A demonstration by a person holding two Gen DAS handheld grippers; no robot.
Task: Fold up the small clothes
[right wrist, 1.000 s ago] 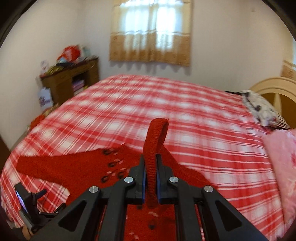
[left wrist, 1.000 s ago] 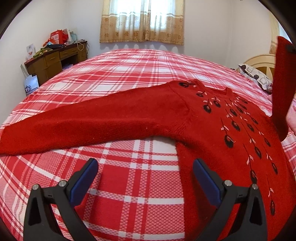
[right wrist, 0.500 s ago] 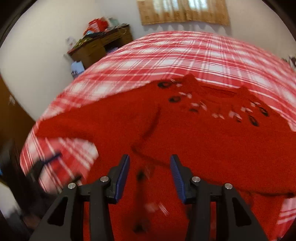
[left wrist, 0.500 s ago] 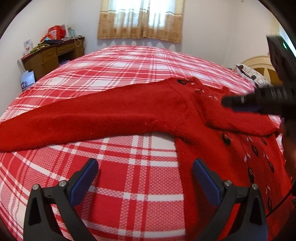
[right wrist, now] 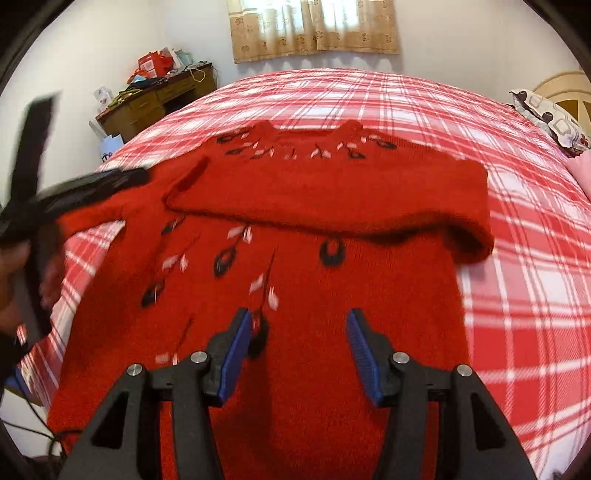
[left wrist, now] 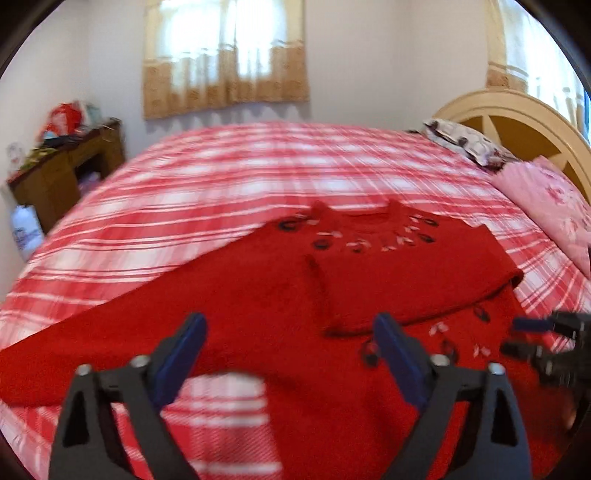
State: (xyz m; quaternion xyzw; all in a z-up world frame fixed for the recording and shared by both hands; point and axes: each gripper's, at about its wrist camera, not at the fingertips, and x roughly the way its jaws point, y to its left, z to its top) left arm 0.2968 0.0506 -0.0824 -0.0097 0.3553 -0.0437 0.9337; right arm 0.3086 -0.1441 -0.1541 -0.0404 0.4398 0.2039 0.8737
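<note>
A red knit sweater (right wrist: pixel 332 295) with black and white motifs lies flat on the red plaid bed (right wrist: pixel 517 258). Its right sleeve (right wrist: pixel 332 195) is folded across the chest. The left sleeve (left wrist: pixel 129 332) stretches out to the left. My right gripper (right wrist: pixel 299 354) is open and empty, low over the sweater's lower body. My left gripper (left wrist: pixel 288 354) is open and empty over the left sleeve near the armpit; it also shows blurred in the right wrist view (right wrist: pixel 85 188). The right gripper shows at the right edge of the left wrist view (left wrist: pixel 539 339).
A wooden desk (right wrist: pixel 155 103) with clutter stands by the far left wall, with a white bag (left wrist: pixel 26 229) beside it. A pillow (left wrist: pixel 465 144), pink bedding (left wrist: pixel 546 206) and a wooden headboard (left wrist: pixel 517 122) are at the right. A curtained window (right wrist: pixel 314 26) is behind.
My right gripper laid the right sleeve across the chest, let it go and drew back over the lower body. My left gripper moved forward and right over the left sleeve.
</note>
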